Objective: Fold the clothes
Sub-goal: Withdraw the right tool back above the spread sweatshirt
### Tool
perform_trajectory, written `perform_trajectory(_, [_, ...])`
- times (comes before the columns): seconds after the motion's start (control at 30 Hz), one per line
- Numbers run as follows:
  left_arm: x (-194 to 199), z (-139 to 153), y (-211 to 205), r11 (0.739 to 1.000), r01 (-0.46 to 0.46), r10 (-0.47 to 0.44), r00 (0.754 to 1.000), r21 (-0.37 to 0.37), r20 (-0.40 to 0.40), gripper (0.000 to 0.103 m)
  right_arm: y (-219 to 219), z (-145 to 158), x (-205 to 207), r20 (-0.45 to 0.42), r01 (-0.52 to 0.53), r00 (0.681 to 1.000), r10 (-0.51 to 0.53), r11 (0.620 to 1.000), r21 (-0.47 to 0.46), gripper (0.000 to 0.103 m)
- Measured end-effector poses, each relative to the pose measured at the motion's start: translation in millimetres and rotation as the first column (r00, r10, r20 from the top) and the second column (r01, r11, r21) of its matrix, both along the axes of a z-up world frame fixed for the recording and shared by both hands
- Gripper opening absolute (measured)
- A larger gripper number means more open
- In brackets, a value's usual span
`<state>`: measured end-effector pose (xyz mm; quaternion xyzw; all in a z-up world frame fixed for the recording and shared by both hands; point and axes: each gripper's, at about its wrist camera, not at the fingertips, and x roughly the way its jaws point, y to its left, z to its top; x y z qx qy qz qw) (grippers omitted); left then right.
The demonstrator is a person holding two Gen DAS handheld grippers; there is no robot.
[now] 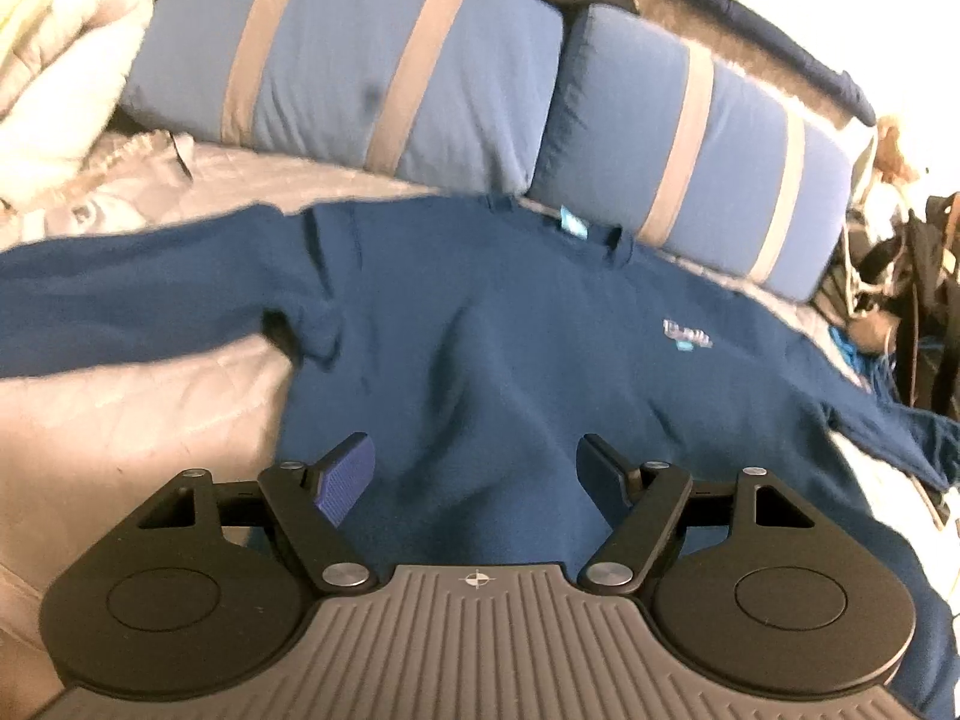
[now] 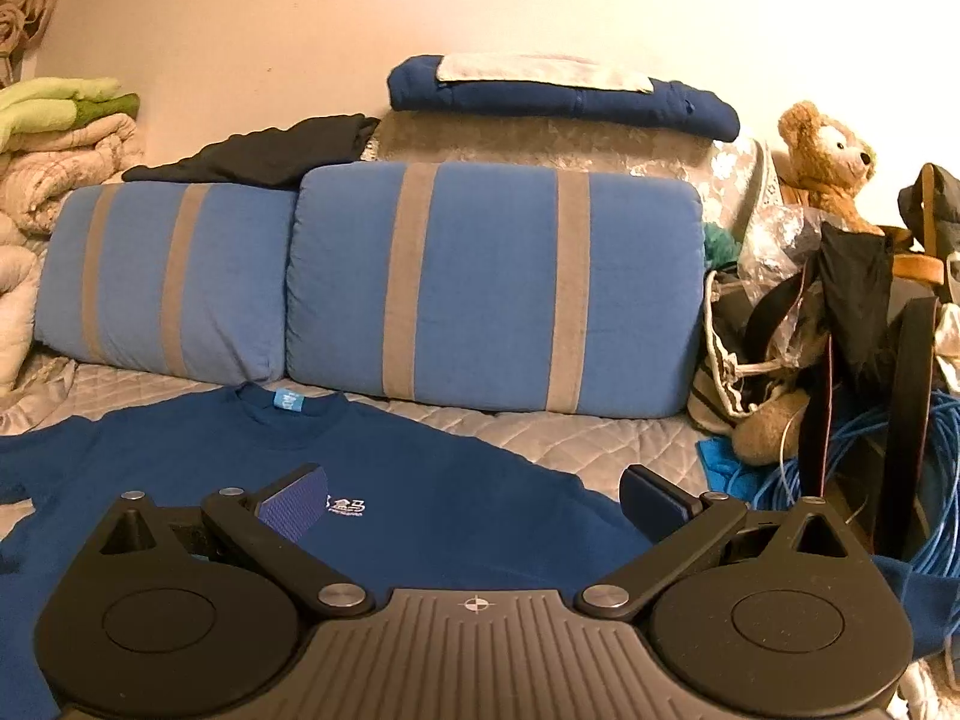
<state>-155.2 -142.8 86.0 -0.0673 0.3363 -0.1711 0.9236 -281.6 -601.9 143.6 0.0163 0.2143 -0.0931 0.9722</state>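
Note:
A dark blue long-sleeved sweatshirt [image 1: 480, 324] lies flat, front up, on the quilted bed, collar toward the pillows, a small white logo on its chest. One sleeve stretches out to the left, the other to the right. My left gripper [image 1: 477, 480] is open and empty, hovering over the lower middle of the shirt. In the right wrist view the same sweatshirt [image 2: 420, 510] lies below my right gripper [image 2: 474, 504], which is open and empty above the chest near the logo.
Two blue pillows with grey stripes [image 2: 480, 282] stand behind the collar. Folded clothes [image 2: 558, 90] lie on top behind them. Rolled quilts [image 2: 54, 138] are at the left. A teddy bear [image 2: 834, 156], bags and blue cable [image 2: 936, 462] crowd the right edge of the bed [image 2: 570, 438].

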Motion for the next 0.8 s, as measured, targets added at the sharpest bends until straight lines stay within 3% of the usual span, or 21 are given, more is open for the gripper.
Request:
perform_trajectory(0.2, [-15, 32, 32, 0.997, -0.045, 0.05, 0.995, -0.063, 0.085, 0.074, 14, -4, -15, 0.001, -0.026, 1.0, 0.026, 0.999, 0.038, 0.103])
perform_trajectory(0.4, [-37, 48, 76, 0.998, -0.063, 0.067, 0.987, -0.028, 0.143, 0.074, 23, -12, -34, -0.013, -0.075, 0.997, 0.076, 0.996, 0.055, 0.103])
perform_trajectory(0.53, [-46, 40, 112, 0.994, -0.097, 0.102, 0.988, -0.047, 0.12, 0.074, 15, -19, -46, -0.027, -0.084, 0.996, 0.086, 0.993, 0.08, 0.103])
perform_trajectory(0.8, [-70, 12, 160, 0.98, -0.052, 0.054, 0.999, -0.194, 0.005, 0.074, -9, -33, -69, -0.065, -0.028, 0.997, 0.035, 0.994, 0.108, 0.103])
